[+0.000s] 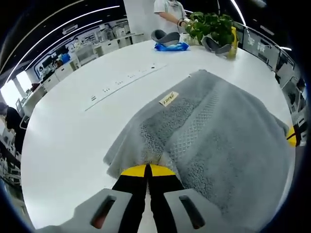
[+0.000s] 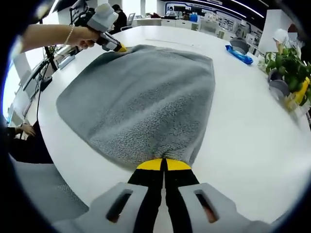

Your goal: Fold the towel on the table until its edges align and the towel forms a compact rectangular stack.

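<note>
A grey towel (image 1: 214,131) lies spread on the white table (image 1: 73,141), with a small yellow label (image 1: 168,98) on top. My left gripper (image 1: 147,168) is shut on the towel's near corner, the yellow tips pinching the cloth. In the right gripper view the same towel (image 2: 146,97) stretches away from me, and my right gripper (image 2: 164,164) is shut on its near corner. The left gripper (image 2: 118,47), held by a hand, grips the far corner. The right gripper's yellow tip (image 1: 291,136) peeks in at the far right edge of the left gripper view.
At the far end of the table stand a potted plant (image 1: 212,25), grey bowls (image 1: 165,36), a blue packet (image 1: 171,46) and a yellow bottle (image 1: 233,42). A person (image 1: 169,12) stands there. Grey chairs (image 2: 34,189) sit beside the table.
</note>
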